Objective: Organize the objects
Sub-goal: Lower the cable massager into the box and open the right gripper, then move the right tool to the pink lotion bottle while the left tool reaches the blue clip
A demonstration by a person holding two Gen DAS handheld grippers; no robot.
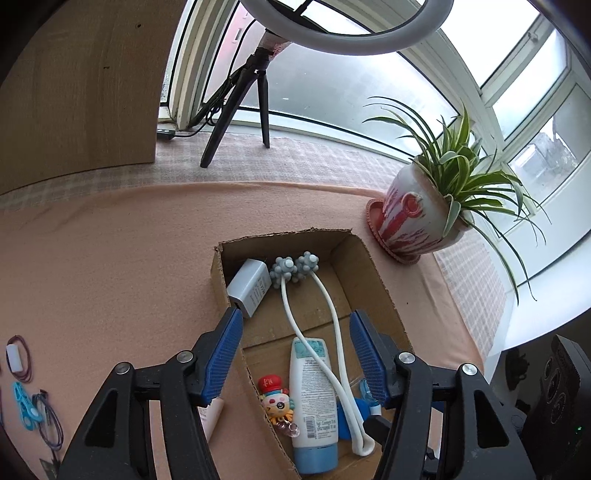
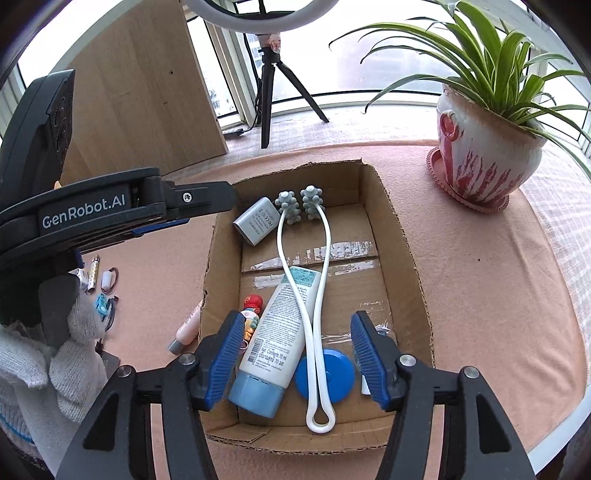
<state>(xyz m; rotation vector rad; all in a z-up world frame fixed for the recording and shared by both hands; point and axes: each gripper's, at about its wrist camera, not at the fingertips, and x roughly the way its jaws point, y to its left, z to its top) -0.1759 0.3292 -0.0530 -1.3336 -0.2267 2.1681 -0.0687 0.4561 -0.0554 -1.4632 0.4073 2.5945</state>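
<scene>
Cardboard box (image 2: 402,236) sits in the middle of the pink counter (image 2: 480,266) and already holds a white tube (image 2: 280,325), a massager (image 2: 317,266), a charger (image 2: 256,221), a toy (image 2: 253,306) and a blue disc (image 2: 340,373). Both claws, left (image 1: 295,354) and right (image 2: 295,354), hang apart over it, holding nothing. Small bits (image 1: 22,384) wait at the far left.

The ring light (image 2: 258,11) is cut off by the top edge in both views. In the cardboard box (image 2: 413,258), the blue disc (image 2: 338,369) lies partly under the white massager (image 2: 314,332). The small print on the lotion tube (image 2: 280,325) is unreadable. By the counter's left edge, little items (image 1: 22,387) are too small to identify.
</scene>
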